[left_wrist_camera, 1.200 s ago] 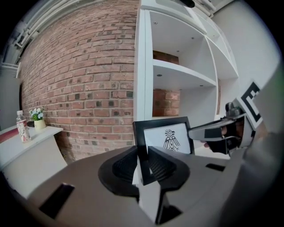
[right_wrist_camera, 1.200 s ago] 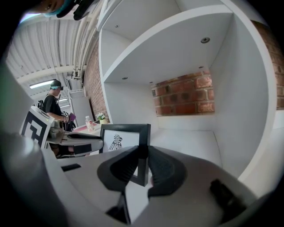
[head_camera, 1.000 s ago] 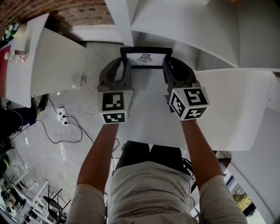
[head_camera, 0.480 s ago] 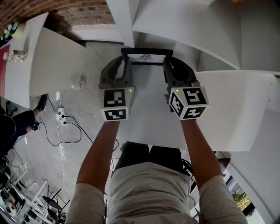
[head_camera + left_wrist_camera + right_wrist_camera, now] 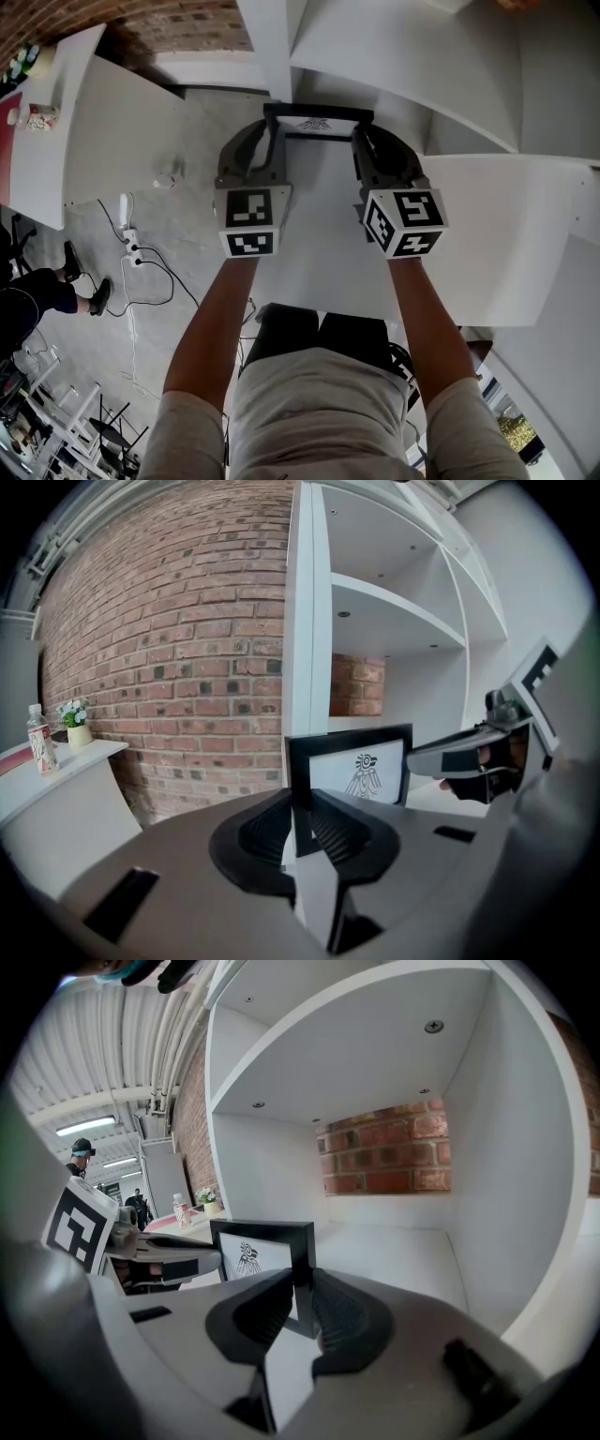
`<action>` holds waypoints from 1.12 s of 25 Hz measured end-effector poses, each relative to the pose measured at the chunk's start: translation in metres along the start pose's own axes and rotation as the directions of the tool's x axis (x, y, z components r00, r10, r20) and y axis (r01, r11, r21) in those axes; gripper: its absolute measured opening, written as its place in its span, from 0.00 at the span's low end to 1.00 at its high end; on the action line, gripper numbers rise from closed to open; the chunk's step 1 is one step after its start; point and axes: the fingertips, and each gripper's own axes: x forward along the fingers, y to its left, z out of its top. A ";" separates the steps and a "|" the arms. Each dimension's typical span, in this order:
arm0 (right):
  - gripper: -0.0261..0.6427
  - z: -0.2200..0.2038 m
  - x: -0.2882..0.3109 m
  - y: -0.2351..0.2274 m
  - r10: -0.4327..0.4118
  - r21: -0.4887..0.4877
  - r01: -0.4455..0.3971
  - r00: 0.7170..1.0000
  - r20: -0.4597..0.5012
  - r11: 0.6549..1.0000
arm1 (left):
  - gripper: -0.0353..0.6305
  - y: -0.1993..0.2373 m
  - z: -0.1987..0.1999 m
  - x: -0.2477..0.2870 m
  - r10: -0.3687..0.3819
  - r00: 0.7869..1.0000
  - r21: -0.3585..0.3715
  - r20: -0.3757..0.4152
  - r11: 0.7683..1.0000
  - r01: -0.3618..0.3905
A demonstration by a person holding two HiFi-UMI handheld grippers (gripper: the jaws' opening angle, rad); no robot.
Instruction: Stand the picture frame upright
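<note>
On the shelf [image 5: 403,1246]: frame [image 5: 317,112] upright, print facing the person.
Left gripper [image 5: 302,816]: jaws pinch frame's left edge.
Right gripper [image 5: 302,1302]: jaws pinch frame's right edge.

picture frame [image 5: 356,771]: black moulding, smooth, near matt, white paper print inside | my left claw [image 5: 302,799] and my right claw [image 5: 303,1274]: dark grey matt plastic, ribbed pads [image 5: 335,830] | their cubes [image 5: 248,220]: smooth, printed black on white | shelf [image 5: 403,1241]: smooth white matt board | wall [image 5: 187,649]: rough red brick | floor [image 5: 178,225]: grey speckled concrete
</note>
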 end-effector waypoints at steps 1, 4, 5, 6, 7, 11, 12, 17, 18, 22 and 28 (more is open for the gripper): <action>0.15 0.000 0.000 0.000 0.000 0.001 0.000 1.000 -0.001 1.000 | 0.17 0.000 0.000 0.000 -0.001 1.000 0.001 0.000 1.000 0.001; 0.15 -0.001 0.001 -0.001 0.001 0.008 -0.001 1.000 -0.003 1.000 | 0.17 0.000 0.001 0.000 -0.001 1.000 0.010 0.000 1.000 0.001; 0.15 -0.002 0.001 -0.001 0.001 0.011 -0.001 1.000 -0.003 1.000 | 0.17 0.000 0.001 0.000 0.001 1.000 0.013 0.001 1.000 -0.001; 0.15 -0.002 0.000 -0.001 0.001 0.013 -0.001 1.000 -0.002 1.000 | 0.17 -0.001 0.001 0.000 0.002 1.000 0.014 0.001 1.000 -0.002; 0.15 -0.002 0.000 -0.001 0.000 0.013 0.000 1.000 -0.001 1.000 | 0.17 -0.001 0.001 0.000 0.002 1.000 0.014 0.002 1.000 -0.002; 0.15 -0.003 0.001 -0.001 0.003 0.013 -0.003 1.000 0.002 1.000 | 0.17 -0.001 0.000 0.000 0.003 1.000 0.016 0.002 1.000 -0.003; 0.15 -0.003 0.001 -0.001 0.005 0.014 -0.005 1.000 0.003 1.000 | 0.17 -0.001 0.000 0.000 0.003 1.000 0.018 0.003 1.000 -0.003; 0.16 -0.002 0.001 -0.001 0.006 0.012 -0.006 1.000 0.003 1.000 | 0.17 -0.001 0.001 0.000 0.005 1.000 0.024 0.005 1.000 -0.006; 0.16 -0.003 0.001 -0.001 0.005 0.011 -0.005 1.000 0.003 1.000 | 0.17 -0.001 0.001 0.000 0.004 1.000 0.023 0.005 1.000 -0.005; 0.16 -0.003 0.003 0.000 0.012 0.016 -0.012 1.000 0.003 1.000 | 0.17 0.000 -0.001 0.002 -0.007 1.000 0.018 -0.001 1.000 0.007; 0.16 -0.004 0.004 0.001 0.015 0.015 -0.015 1.000 0.003 1.000 | 0.21 -0.001 -0.001 0.002 -0.012 1.000 0.021 -0.007 1.000 0.012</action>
